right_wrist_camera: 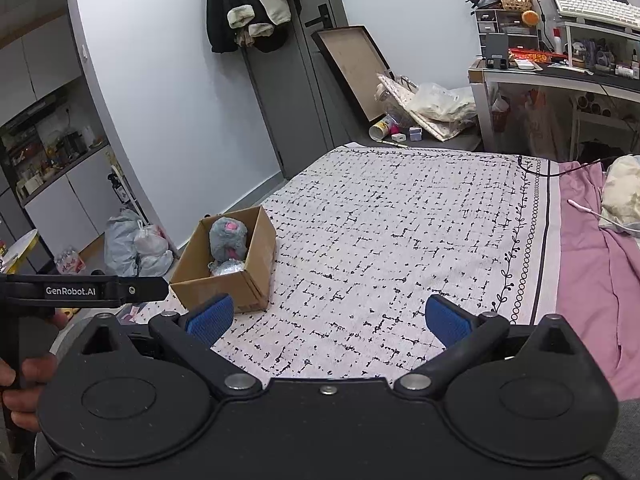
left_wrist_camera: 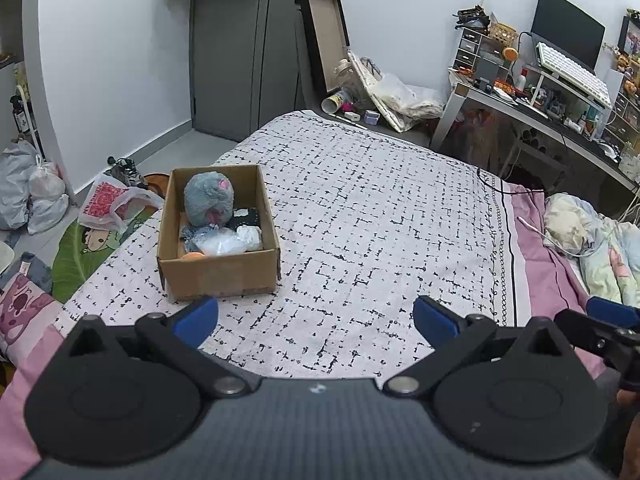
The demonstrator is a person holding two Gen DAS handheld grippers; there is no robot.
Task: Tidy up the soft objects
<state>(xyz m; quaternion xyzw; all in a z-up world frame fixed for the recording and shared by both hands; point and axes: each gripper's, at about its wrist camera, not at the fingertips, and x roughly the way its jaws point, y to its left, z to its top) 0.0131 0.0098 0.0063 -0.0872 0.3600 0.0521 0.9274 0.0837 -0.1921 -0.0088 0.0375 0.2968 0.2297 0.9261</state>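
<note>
A cardboard box stands on the patterned bed cover at the left; it also shows in the right wrist view. Inside it sit a grey plush toy with pink marks, a clear plastic bag, a white soft item, something dark and an orange piece. The plush also shows in the right wrist view. My left gripper is open and empty, just in front of the box. My right gripper is open and empty over the bed cover, right of the box.
The white black-marked cover spreads over the bed, with pink sheet and a crumpled quilt at the right. Plastic bags lie on the floor at left. A cluttered desk stands at the back right, a grey door behind.
</note>
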